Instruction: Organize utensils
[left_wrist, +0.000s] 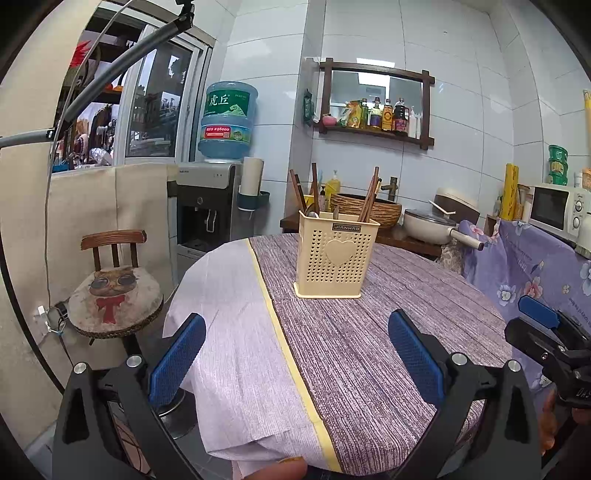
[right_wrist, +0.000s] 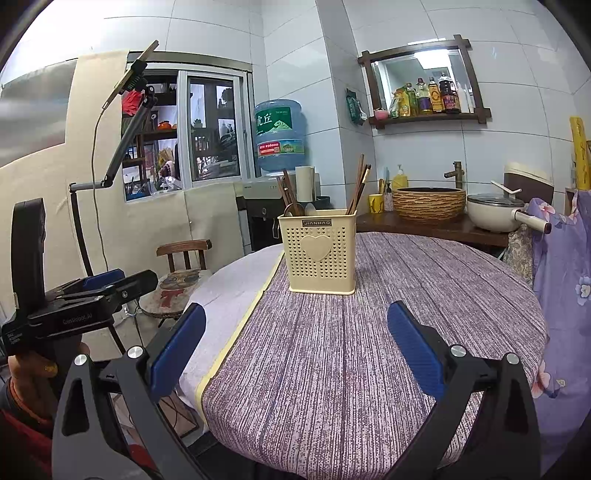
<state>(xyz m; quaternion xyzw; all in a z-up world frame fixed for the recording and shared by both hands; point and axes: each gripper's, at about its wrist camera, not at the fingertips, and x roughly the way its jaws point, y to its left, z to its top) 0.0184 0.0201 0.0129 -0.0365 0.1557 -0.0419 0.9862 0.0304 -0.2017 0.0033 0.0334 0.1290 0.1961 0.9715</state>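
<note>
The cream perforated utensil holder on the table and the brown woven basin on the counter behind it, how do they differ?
The cream perforated utensil holder is a boxy plastic caddy with a heart emblem, standing on the striped tablecloth; the brown woven basin is round, low and ribbed, sitting on the wooden counter. The holder has chopsticks and spoons sticking up; nothing shows above the basin's rim. Both stand upright and open-topped.

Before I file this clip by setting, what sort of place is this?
Most likely a home kitchen with a dining corner: a utensil holder stands on a round table, a basin with a tap sits on the counter behind it, and a microwave is off to the right.
</note>
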